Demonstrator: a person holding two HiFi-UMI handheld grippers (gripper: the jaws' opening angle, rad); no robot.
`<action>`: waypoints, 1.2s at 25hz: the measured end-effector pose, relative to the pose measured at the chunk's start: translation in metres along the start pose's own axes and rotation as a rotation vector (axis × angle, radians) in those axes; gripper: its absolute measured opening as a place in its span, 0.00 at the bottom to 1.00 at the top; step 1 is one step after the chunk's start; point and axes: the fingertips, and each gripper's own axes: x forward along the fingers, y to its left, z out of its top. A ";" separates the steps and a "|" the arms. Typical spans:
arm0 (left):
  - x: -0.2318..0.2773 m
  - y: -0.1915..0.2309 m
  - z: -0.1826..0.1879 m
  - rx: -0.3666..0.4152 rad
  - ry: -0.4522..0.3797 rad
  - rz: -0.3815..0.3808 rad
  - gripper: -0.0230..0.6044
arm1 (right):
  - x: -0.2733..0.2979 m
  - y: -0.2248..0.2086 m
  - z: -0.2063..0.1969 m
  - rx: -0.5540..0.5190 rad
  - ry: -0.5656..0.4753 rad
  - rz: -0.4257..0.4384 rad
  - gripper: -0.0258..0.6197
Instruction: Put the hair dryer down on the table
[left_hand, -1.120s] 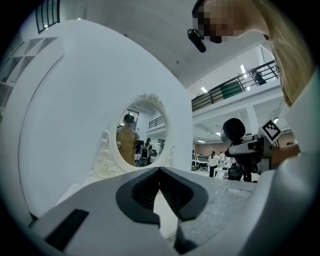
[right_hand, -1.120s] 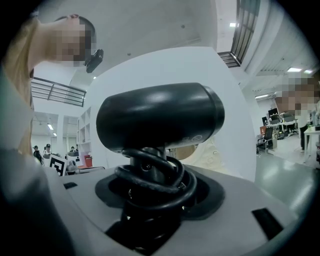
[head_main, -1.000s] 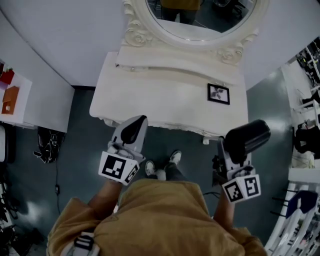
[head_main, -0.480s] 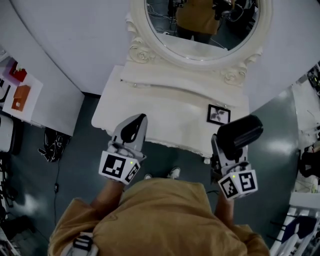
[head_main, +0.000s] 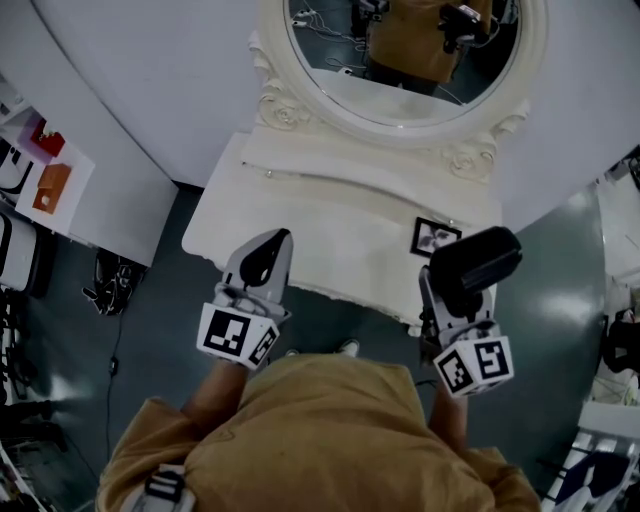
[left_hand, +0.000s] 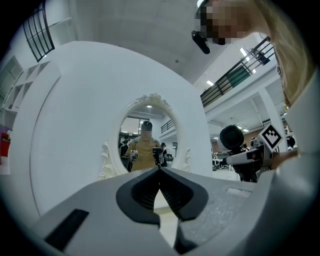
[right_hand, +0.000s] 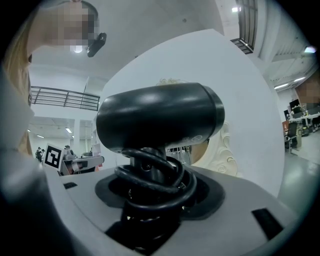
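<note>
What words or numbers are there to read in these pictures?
None can be read.
Hair dryer: a faint mark under its barrel, too blurred.
Cubes on the left gripper and right gripper: square patterns, no letters.

The right gripper (right_hand: 150, 200) clamps the black hair dryer (right_hand: 160, 117) by its handle, cord (right_hand: 155, 182) coiled round it, with a white mirror frame (right_hand: 227, 150) behind.

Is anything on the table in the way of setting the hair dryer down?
Only a small framed picture, lying on the table just beside the hair dryer, which the right gripper holds near the table's front right corner. It probably needs avoiding; nothing else visible stands in the way.
</note>
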 end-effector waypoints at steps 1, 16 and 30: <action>0.002 -0.002 0.000 0.001 0.000 -0.002 0.04 | 0.000 -0.002 -0.001 -0.002 0.002 0.001 0.44; -0.028 0.000 -0.005 0.006 0.019 0.020 0.04 | 0.032 0.003 -0.046 0.056 0.085 0.024 0.44; -0.053 0.021 -0.019 -0.003 0.055 0.050 0.04 | 0.084 0.009 -0.129 0.125 0.263 0.004 0.44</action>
